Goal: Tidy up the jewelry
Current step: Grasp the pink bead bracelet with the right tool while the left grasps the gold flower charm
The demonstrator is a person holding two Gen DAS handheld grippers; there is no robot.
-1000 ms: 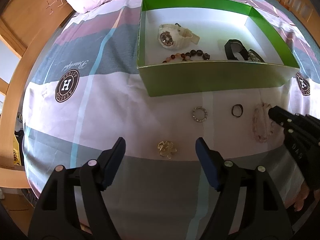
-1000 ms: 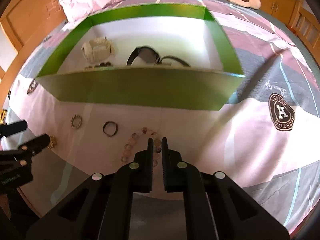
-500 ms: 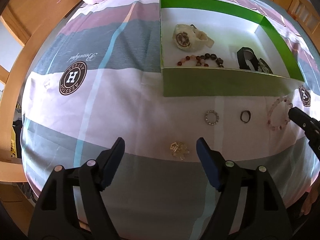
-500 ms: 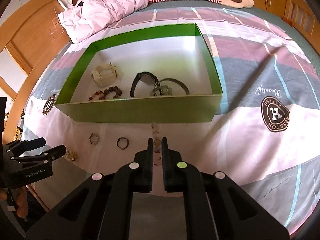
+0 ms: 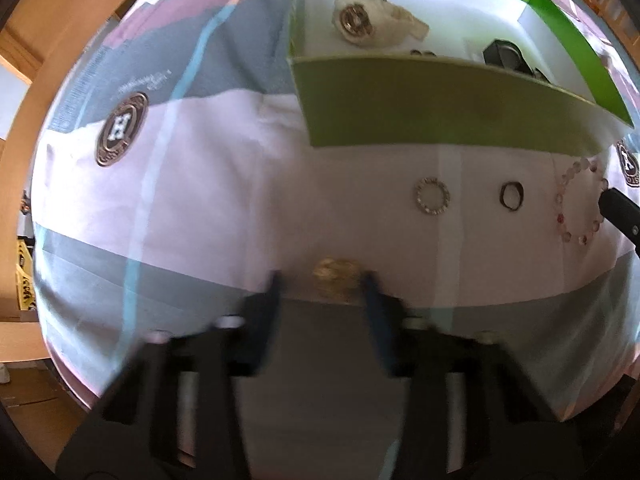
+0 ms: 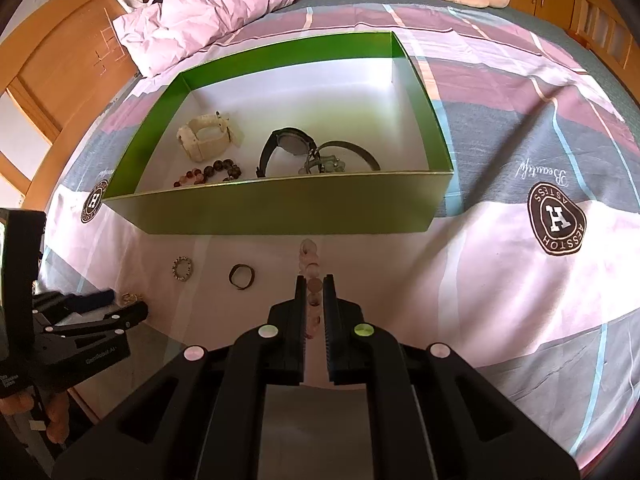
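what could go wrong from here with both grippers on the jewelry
1. The right gripper pinches the pink bead bracelet by one side only; in the left wrist view the rest of the loop sits loose, so it may swing or catch on the green box near wall when lifted.
2. The left gripper straddles the small gold piece with jaws open. That view is motion-blurred, so closing now may miss it or pinch the bedsheet.
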